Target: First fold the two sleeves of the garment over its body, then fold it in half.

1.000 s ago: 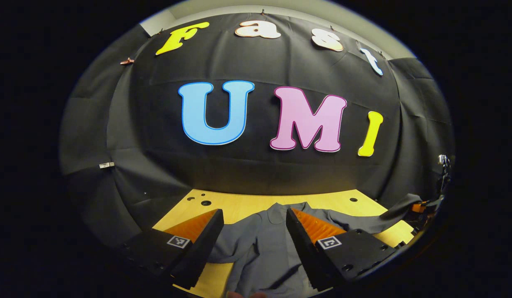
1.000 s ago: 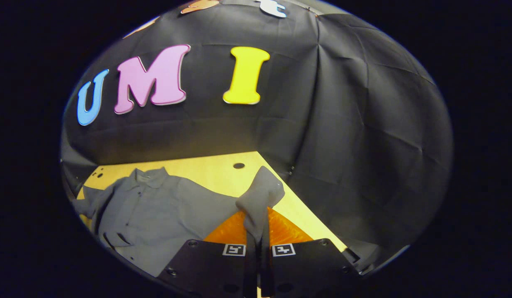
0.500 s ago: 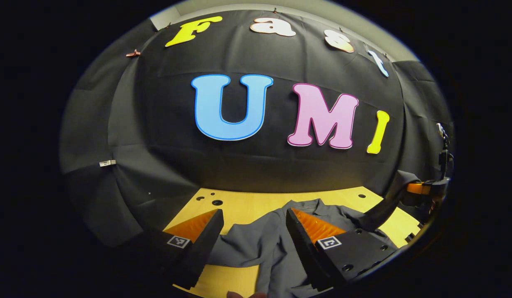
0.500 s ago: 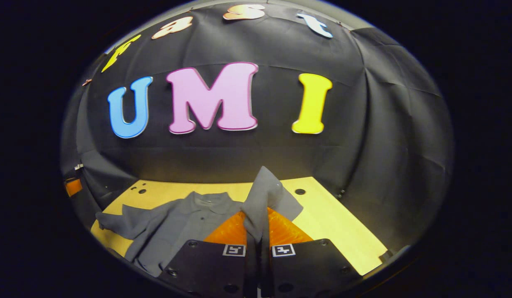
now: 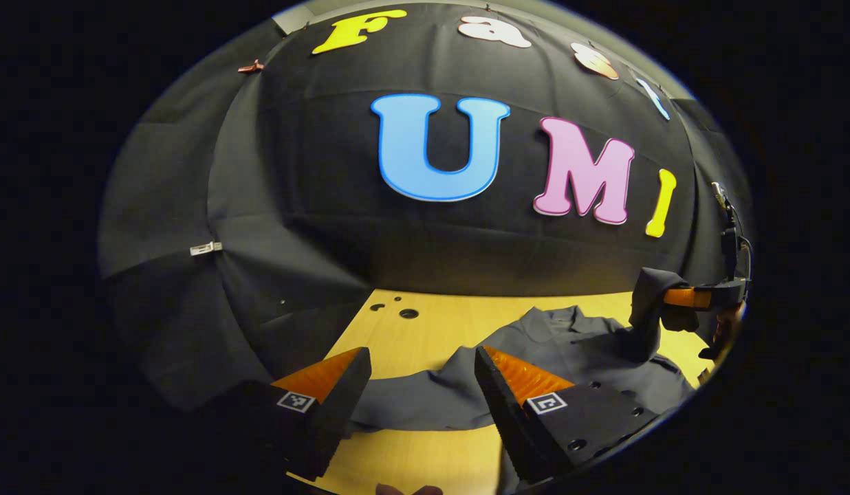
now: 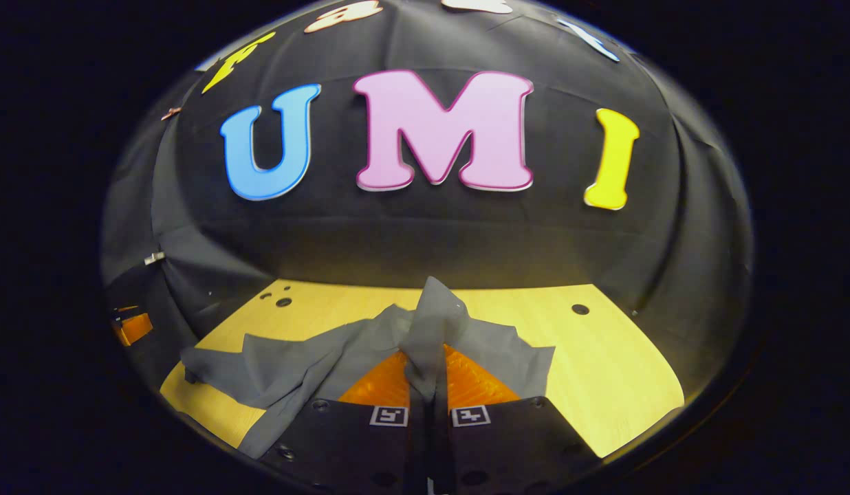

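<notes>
A grey collared shirt [image 5: 569, 344] lies on the wooden table [image 5: 432, 330]. In the left gripper view its near sleeve [image 5: 425, 402] stretches flat across the gap between my left gripper's [image 5: 421, 357] fingers, which stand open above it. My right gripper [image 6: 428, 361] is shut on the other sleeve [image 6: 432, 316], whose end sticks up between the fingers, lifted over the shirt's body [image 6: 308, 357]. In the left gripper view, the right gripper [image 5: 700, 297] hangs at the far right with that sleeve end [image 5: 648, 289] raised above the shirt.
The table [image 6: 604, 364] has small round holes near its back edge [image 5: 408, 313] [image 6: 580, 309]. Black cloth walls close in behind and at both sides. Bare wood lies to the right of the shirt in the right gripper view. The left gripper [image 6: 133, 326] shows at that view's left edge.
My right gripper has carried the held sleeve inward from the table's right side, over the shirt's body. The left gripper has shifted left, from over the shirt's body to over the near sleeve.
</notes>
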The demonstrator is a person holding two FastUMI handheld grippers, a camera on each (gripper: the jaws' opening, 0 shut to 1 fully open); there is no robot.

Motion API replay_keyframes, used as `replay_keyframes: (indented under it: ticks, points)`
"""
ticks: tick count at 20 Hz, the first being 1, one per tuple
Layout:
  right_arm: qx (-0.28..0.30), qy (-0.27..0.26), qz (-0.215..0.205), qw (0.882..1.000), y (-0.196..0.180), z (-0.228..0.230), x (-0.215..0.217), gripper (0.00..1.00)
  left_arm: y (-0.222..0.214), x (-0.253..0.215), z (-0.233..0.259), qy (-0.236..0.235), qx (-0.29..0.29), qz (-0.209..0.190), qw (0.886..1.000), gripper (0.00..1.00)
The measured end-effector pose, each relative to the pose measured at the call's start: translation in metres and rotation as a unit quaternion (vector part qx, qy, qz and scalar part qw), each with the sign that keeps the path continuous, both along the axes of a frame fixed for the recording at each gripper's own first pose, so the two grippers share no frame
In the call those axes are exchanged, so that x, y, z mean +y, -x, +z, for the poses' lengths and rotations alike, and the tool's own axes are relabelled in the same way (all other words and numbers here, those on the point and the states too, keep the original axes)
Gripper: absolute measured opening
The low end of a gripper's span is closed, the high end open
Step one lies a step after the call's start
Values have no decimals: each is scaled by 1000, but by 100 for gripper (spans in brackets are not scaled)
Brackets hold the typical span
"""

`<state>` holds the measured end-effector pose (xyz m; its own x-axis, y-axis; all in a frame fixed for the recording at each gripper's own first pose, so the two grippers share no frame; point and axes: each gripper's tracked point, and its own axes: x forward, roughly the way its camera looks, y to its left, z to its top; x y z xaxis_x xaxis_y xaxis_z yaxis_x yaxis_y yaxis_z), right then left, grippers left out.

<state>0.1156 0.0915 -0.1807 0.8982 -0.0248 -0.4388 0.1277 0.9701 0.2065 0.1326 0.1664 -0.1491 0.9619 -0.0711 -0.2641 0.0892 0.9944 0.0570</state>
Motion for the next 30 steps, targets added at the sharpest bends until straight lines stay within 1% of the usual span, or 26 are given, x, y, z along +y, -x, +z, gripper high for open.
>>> replay_keyframes:
  ticks: [3, 4, 5, 6, 7, 8, 9, 10, 11, 12, 13, 17, 18, 19, 20, 21, 22, 24, 25, 27, 30]
  points:
    - [33, 4, 30, 999, -9, -29, 33, 8, -6, 32, -38, -15, 31, 21, 999, 96]
    - [45, -2, 41, 998, -11, -41, 45, 8, -8, 42, -50, -19, 43, 29, 998, 92]
    - [53, -2, 49, 997, -14, -50, 55, 8, -10, 51, -63, -24, 53, 38, 998, 96]
    - [60, 3, 54, 997, -17, -59, 61, 8, -13, 59, -72, -27, 61, 44, 997, 92]
    - [70, 9, 58, 996, -19, -69, 65, 8, -17, 65, -83, -30, 68, 49, 996, 96]
    - [82, 10, 64, 995, -20, -79, 72, 8, -20, 73, -93, -34, 78, 55, 995, 96]
    - [95, 6, 72, 993, -18, -89, 82, 10, -22, 82, -102, -36, 87, 61, 994, 96]
    - [107, 3, 78, 991, -18, -99, 90, 17, -26, 88, -109, -36, 94, 65, 993, 96]
    - [117, 0, 84, 990, -17, -107, 96, 13, -28, 93, -115, -37, 99, 68, 992, 96]
    - [128, -4, 91, 988, -17, -116, 104, 14, -33, 98, -120, -38, 105, 71, 991, 92]
    - [138, -11, 96, 986, -16, -125, 112, 16, -37, 101, -126, -37, 110, 72, 991, 96]
    - [168, -56, 110, 978, -9, -143, 139, 24, -49, 109, -145, -25, 134, 75, 988, 96]
    - [172, -65, 115, 976, -6, -144, 142, 28, -51, 110, -153, -19, 141, 75, 987, 96]
    - [172, -70, 118, 975, -4, -142, 143, 28, -56, 111, -159, -15, 148, 76, 986, 92]
    - [171, -75, 122, 975, -3, -140, 144, 26, -58, 113, -165, -15, 155, 79, 985, 96]
    - [168, -83, 126, 974, -2, -137, 146, 39, -60, 114, -168, -15, 158, 80, 984, 96]
    - [162, -96, 133, 973, -2, -132, 151, 49, -62, 113, -169, -16, 159, 81, 984, 96]
    - [147, -125, 147, 970, -1, -113, 161, 60, -66, 114, -173, -20, 163, 83, 983, 96]
    - [141, -137, 154, 968, 1, -105, 164, 61, -66, 115, -175, -23, 166, 84, 982, 96]
    - [126, -147, 159, 968, 6, -88, 164, 65, -68, 116, -182, -30, 178, 86, 980, 95]
    - [100, -141, 154, 973, 16, -60, 143, 68, -67, 118, -195, -28, 203, 94, 974, 95]
